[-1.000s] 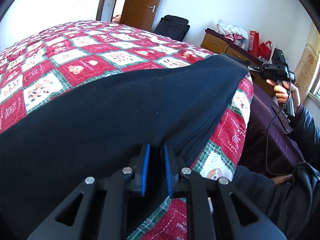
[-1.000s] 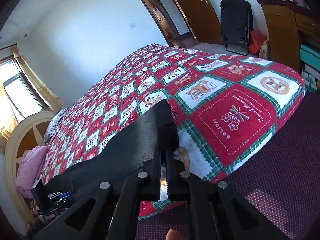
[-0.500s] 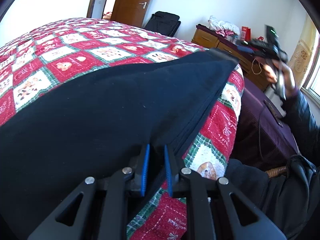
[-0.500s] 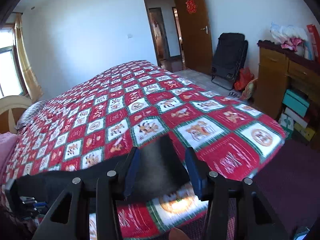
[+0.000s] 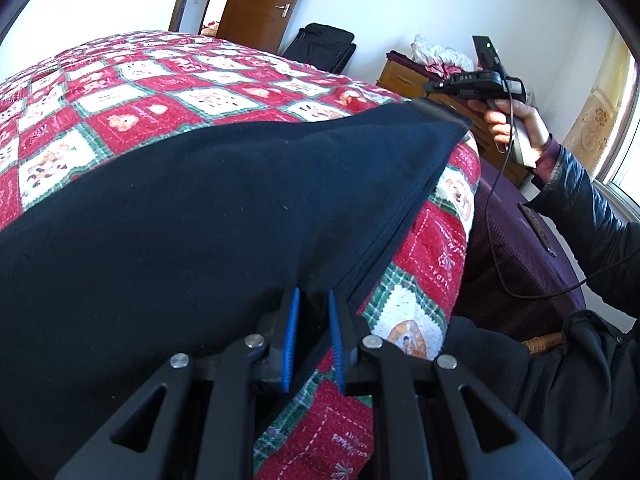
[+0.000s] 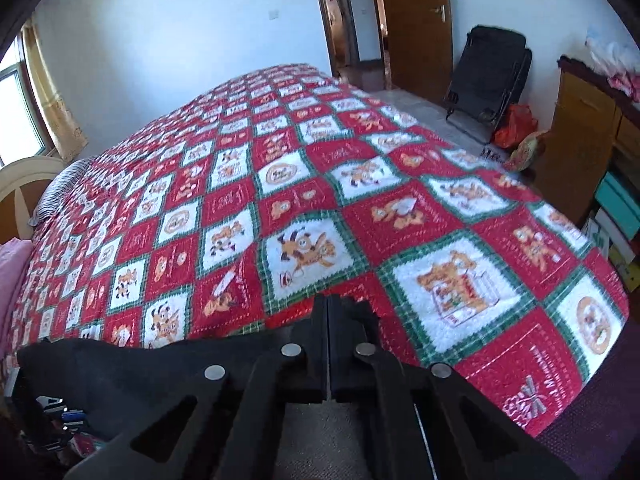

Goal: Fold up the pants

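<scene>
Dark navy pants [image 5: 208, 208] lie stretched along the near edge of the bed, over a red, white and green checked quilt [image 5: 132, 116]. My left gripper [image 5: 312, 300] is shut on the pants' near edge, with fabric between its blue pads. My right gripper [image 6: 328, 312] has its jaws closed together, empty, above the far corner of the pants [image 6: 132, 364]. It also shows in the left wrist view [image 5: 434, 88], held in a hand just above that corner.
A wooden dresser [image 6: 580, 128] stands at the right, a black folding chair [image 6: 488, 76] and brown door [image 6: 416, 28] behind the bed. A purple bedsheet [image 5: 504, 248] hangs below the quilt. A pink pillow [image 6: 10, 276] lies at the headboard end.
My right gripper let go of the pants' corner, opened, lifted away, then closed its jaws empty. My left gripper kept its grip and stayed about in place.
</scene>
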Tool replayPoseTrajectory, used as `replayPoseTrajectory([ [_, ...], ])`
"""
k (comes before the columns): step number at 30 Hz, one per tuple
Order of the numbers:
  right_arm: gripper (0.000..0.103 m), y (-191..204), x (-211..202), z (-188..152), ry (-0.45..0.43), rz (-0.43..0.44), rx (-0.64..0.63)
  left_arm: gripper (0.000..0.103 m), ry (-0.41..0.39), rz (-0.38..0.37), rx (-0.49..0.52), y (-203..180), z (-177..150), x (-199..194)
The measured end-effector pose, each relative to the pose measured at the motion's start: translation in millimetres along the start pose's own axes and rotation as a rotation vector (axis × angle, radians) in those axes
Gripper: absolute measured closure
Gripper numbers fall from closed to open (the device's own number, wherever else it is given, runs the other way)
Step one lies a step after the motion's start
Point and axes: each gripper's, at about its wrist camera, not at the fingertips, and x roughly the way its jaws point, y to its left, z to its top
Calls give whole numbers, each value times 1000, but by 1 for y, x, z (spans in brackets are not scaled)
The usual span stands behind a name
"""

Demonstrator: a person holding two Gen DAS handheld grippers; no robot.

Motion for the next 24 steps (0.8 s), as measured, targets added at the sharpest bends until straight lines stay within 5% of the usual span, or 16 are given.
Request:
replayPoseTrajectory([
  [5, 102, -6, -2, 9, -10, -20, -8, 86, -1, 9, 5, 0, 1, 0],
  [6, 94, -7, -3, 8, -11, -29, -17, 86, -3, 10, 6, -1, 0, -1],
  [7, 64, -8, -3, 7, 1, -12, -25, 86, -6, 10, 7, -1, 0, -1],
  [9, 34, -9, -2, 4, 22, 27, -31, 86, -9, 9, 4, 0, 0, -2],
  [12, 35, -13, 2, -2, 53, 5, -38, 86, -13, 15, 7, -1, 0, -2],
  [14, 57, -15, 10, -5, 94, 3, -40, 86, -11, 18, 12, -1, 0, -1],
  [15, 79, -16, 18, -7, 131, 3, -35, 86, -10, 18, 12, -1, 1, -1],
  [16, 90, -17, 22, -9, 146, 16, -33, 86, -9, 19, 13, -1, 1, -1],
  [24, 99, -14, 12, 1, 42, -6, -25, 86, -10, 21, 14, -2, 0, -1],
])
